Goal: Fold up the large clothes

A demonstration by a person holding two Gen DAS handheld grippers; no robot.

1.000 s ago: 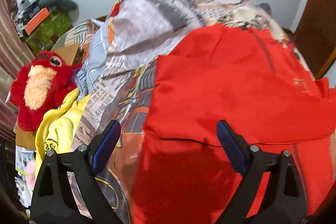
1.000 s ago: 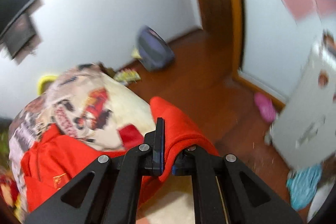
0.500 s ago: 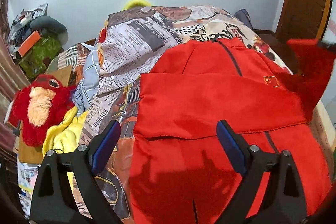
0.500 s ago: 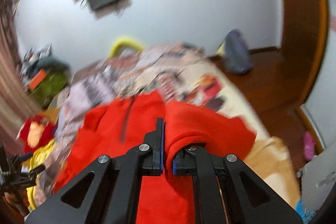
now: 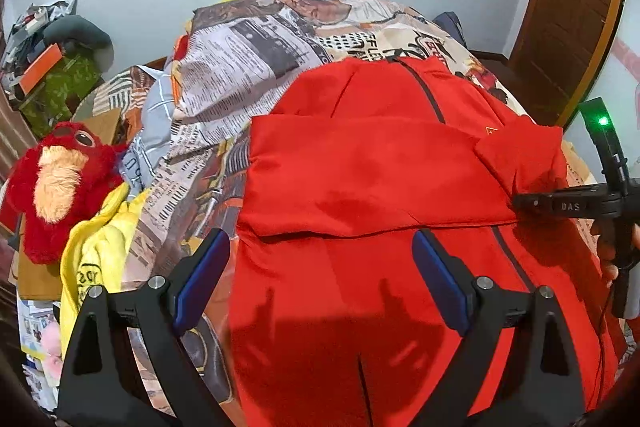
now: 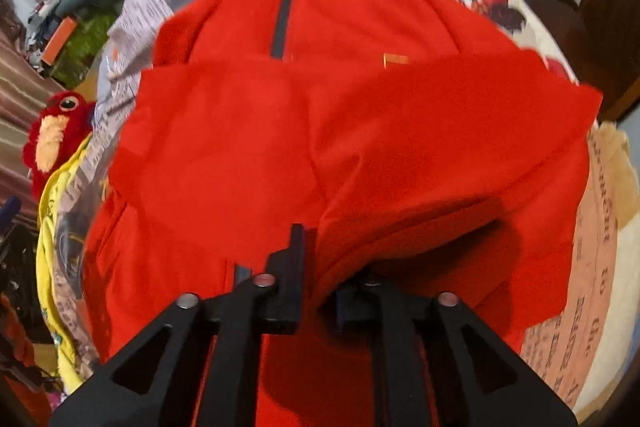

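The right gripper [image 6: 316, 267] has its jaws clamped on a sleeve [image 6: 460, 147] of the red jacket [image 5: 360, 167], carrying it over the jacket's chest. The left gripper [image 5: 320, 275] hovers above the jacket's lower part, jaws wide apart and holding nothing. The jacket lies spread on the newspaper-print bedspread [image 5: 248, 59]; beside the jacket's far side sit a yellow garment [image 5: 96, 259] and a red plush toy [image 5: 60, 179].

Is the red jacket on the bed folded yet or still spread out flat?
Partly folded. The red jacket has one sleeve laid across its chest, and the right gripper holds the other sleeve over it; the body remains unfolded.
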